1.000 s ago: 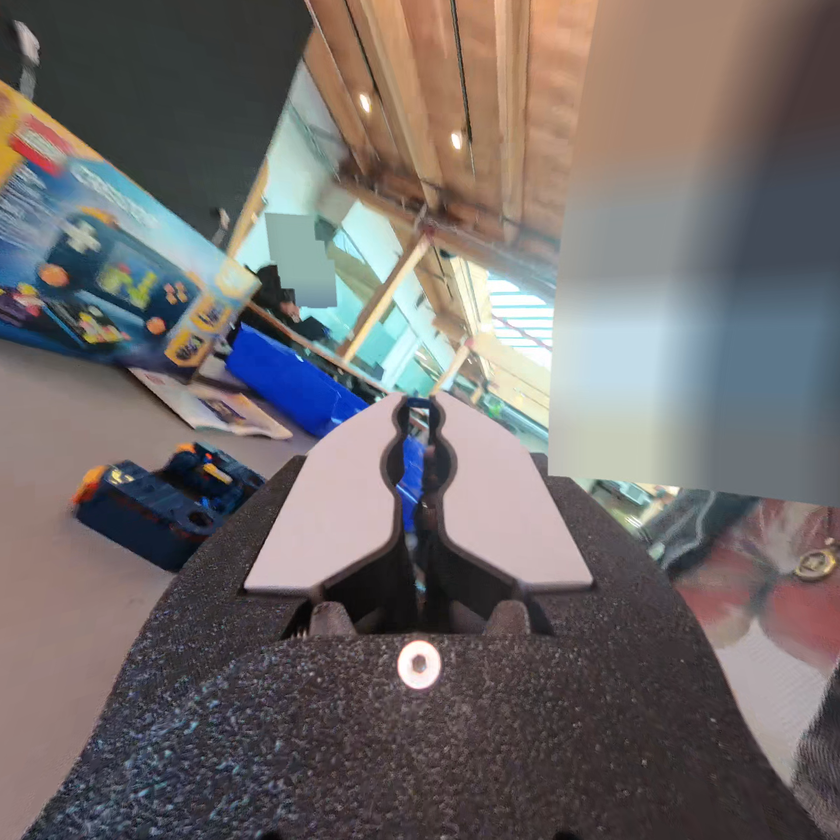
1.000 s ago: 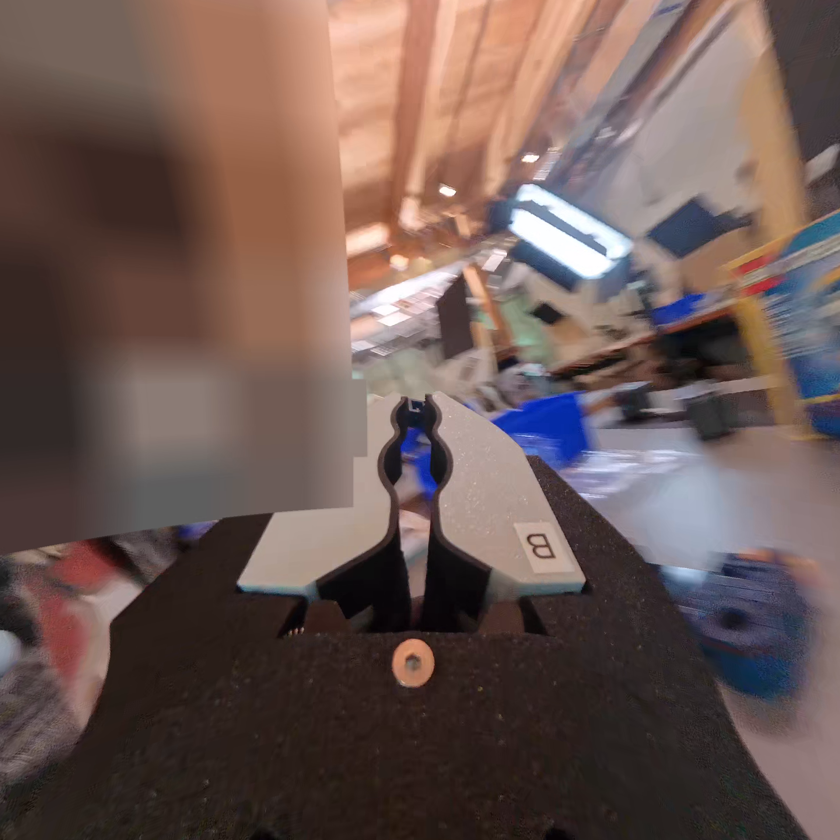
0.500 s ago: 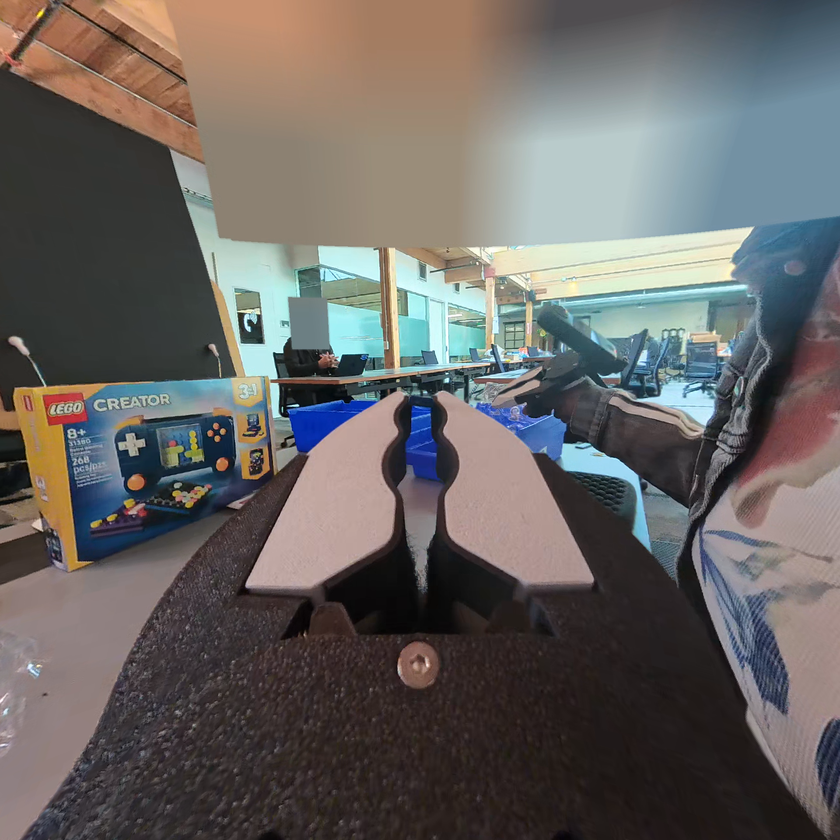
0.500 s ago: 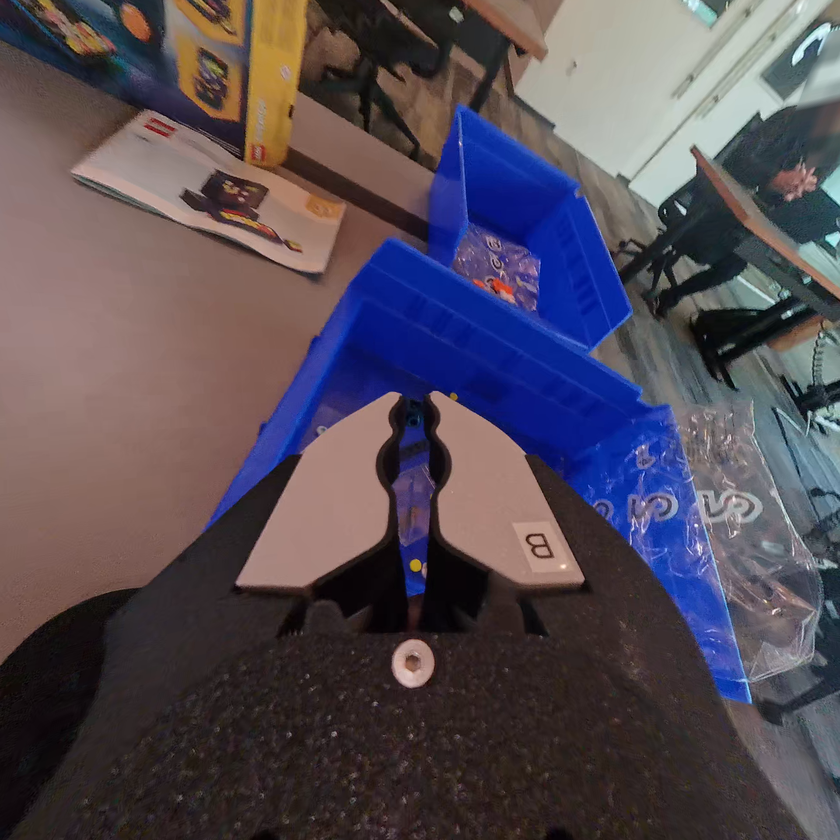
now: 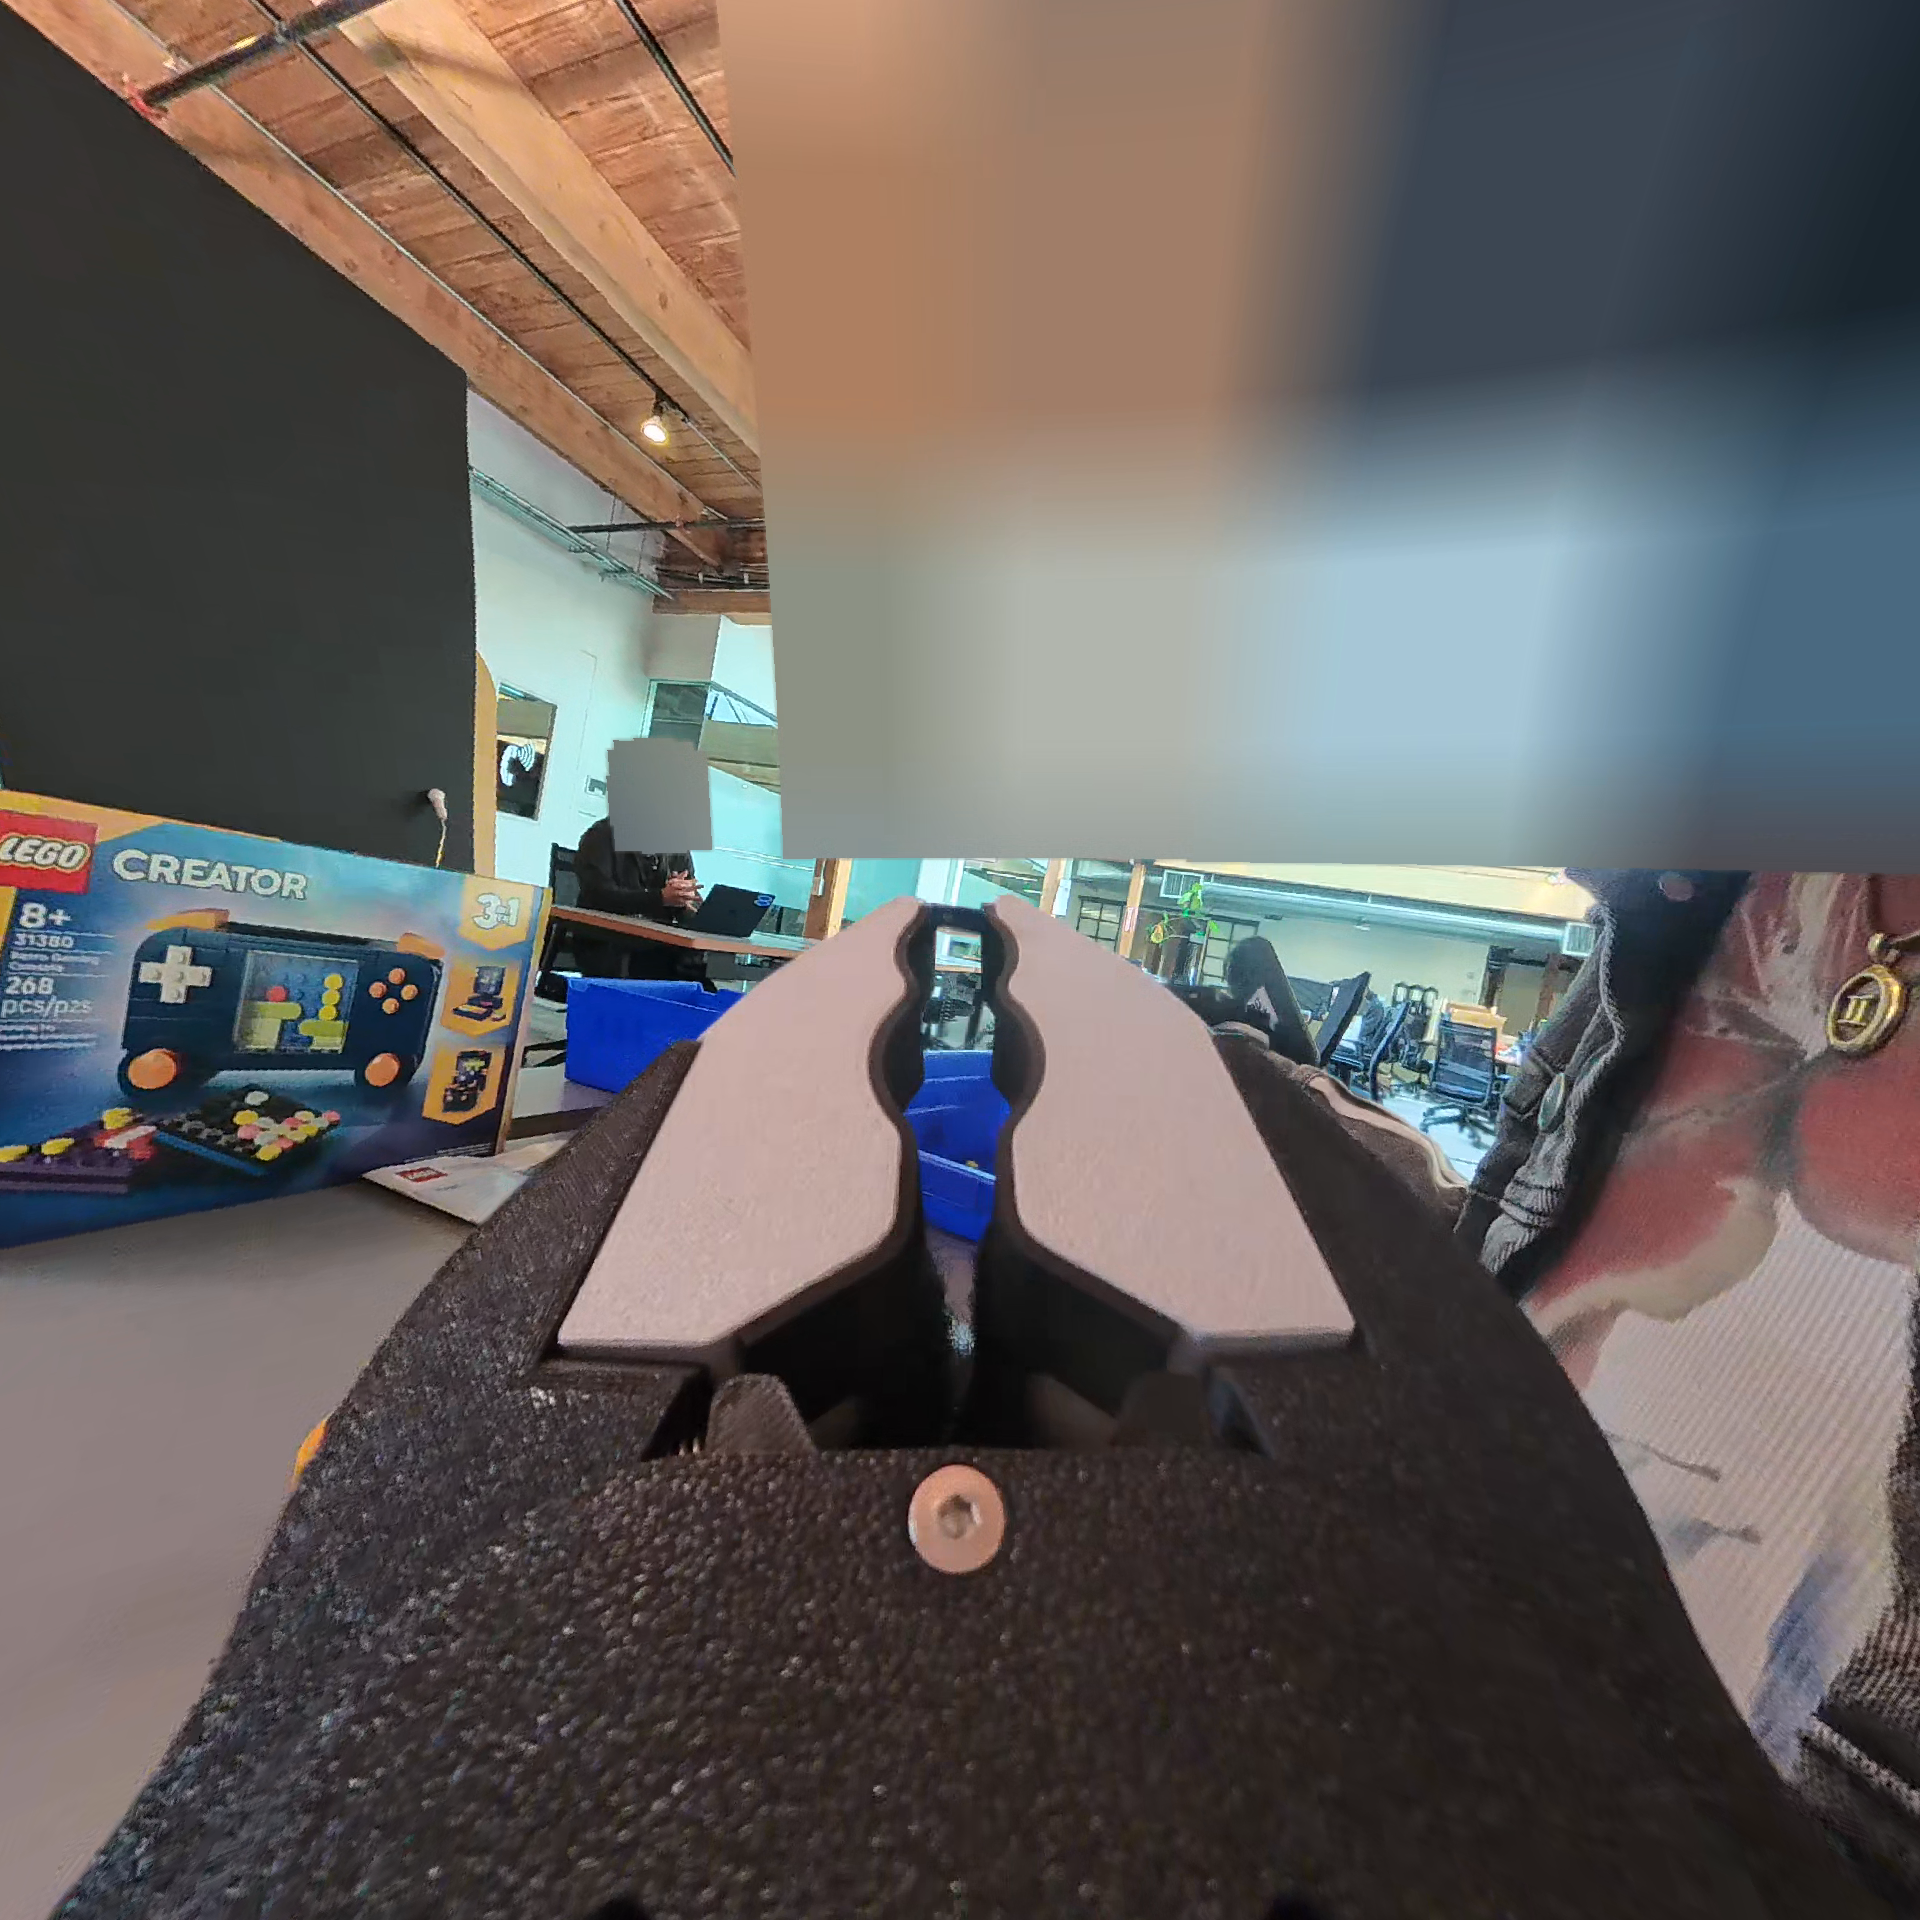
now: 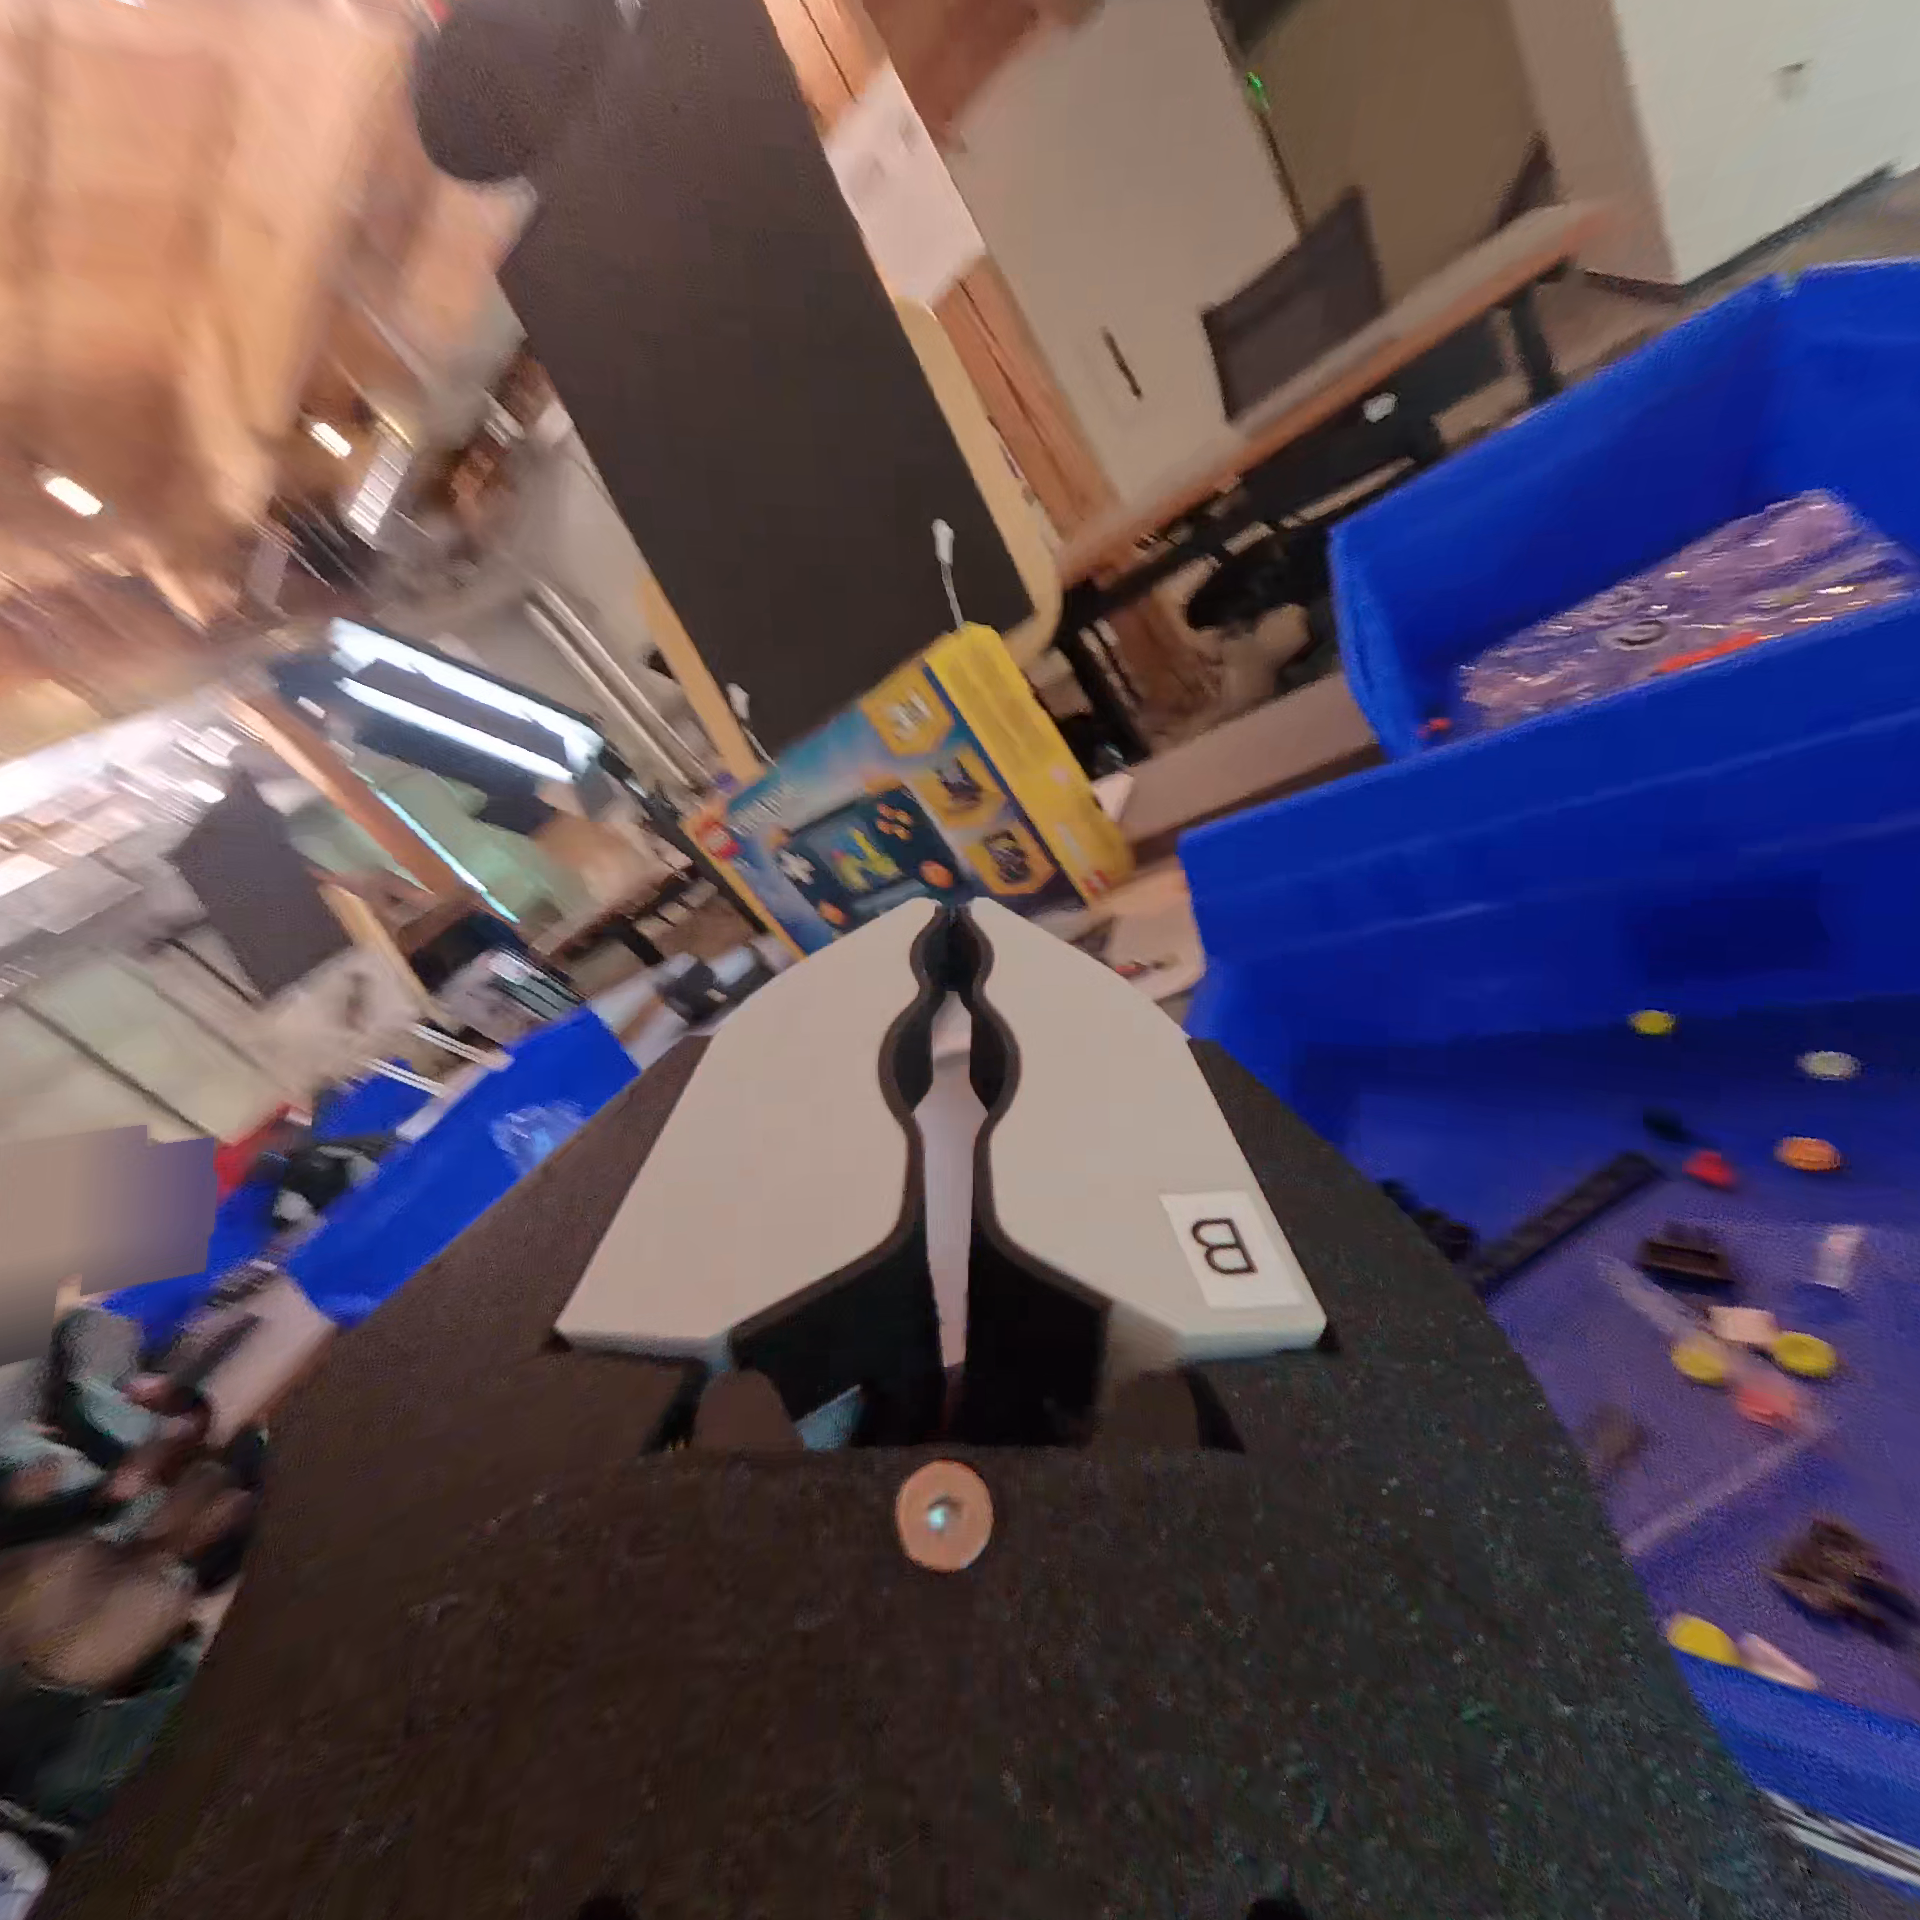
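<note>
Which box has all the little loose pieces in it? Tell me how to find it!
Look at the row of blue bins to the right of the right gripper. The nearest bin is the one: small yellow, orange and black pieces lie scattered on its floor, while the bin behind it holds a crinkly clear plastic bag.

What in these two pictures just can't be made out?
- Left wrist view: most of the blue bin is hidden behind the left tongs.
- Right wrist view: the toy box is smeared by motion blur.
- Right wrist view: small bricks in the near bin are too blurred to identify.
</note>
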A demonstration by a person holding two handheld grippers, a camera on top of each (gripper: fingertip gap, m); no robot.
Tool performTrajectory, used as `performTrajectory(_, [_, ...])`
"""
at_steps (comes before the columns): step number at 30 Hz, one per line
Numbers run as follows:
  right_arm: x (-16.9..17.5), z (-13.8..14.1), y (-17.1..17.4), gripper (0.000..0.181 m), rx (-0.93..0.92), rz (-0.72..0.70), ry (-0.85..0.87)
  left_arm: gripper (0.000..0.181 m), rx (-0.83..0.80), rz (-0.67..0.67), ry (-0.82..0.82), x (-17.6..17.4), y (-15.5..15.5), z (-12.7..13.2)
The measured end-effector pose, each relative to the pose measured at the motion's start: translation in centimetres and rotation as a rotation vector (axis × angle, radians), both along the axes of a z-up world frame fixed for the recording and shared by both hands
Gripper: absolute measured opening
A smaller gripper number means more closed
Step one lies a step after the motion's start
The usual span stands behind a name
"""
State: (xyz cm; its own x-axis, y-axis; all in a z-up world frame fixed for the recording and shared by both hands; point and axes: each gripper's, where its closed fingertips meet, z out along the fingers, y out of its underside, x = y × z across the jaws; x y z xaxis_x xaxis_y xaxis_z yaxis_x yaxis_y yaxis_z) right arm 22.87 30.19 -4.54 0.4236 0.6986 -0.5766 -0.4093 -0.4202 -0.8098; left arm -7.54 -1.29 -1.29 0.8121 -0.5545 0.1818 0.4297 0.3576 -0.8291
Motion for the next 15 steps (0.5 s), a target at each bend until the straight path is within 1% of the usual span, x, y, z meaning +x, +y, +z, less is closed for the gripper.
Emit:
performTrajectory(1, [0.0, 0.3, -0.2, 0.001, -0.009, 0.017, 0.049, 0.007, -0.006, -0.001, 0.000, 0.0, 0.0, -0.1])
performTrajectory(3, [0.0, 0.6, -0.6, 0.001, -0.015, 0.047, 0.094, 0.007, -0.018, -0.004, 0.006, 0.2, 0.1, -0.3])
performTrajectory(7, [0.4, -0.2, 0.0, 0.000, -0.002, -0.018, 0.002, 0.007, -0.026, 0.006, 0.036, 0.3, 0.1, -0.4])
performTrajectory(12, [0.8, -0.2, 0.1, 0.000, 0.006, -0.041, -0.014, 0.007, -0.033, 0.005, 0.023, 0.2, 0.0, -0.6])
performTrajectory(15, [1.2, -0.8, 0.4, 0.000, 0.006, -0.077, -0.071, 0.007, -0.037, 0.006, 0.020, 0.3, 0.0, -0.7])
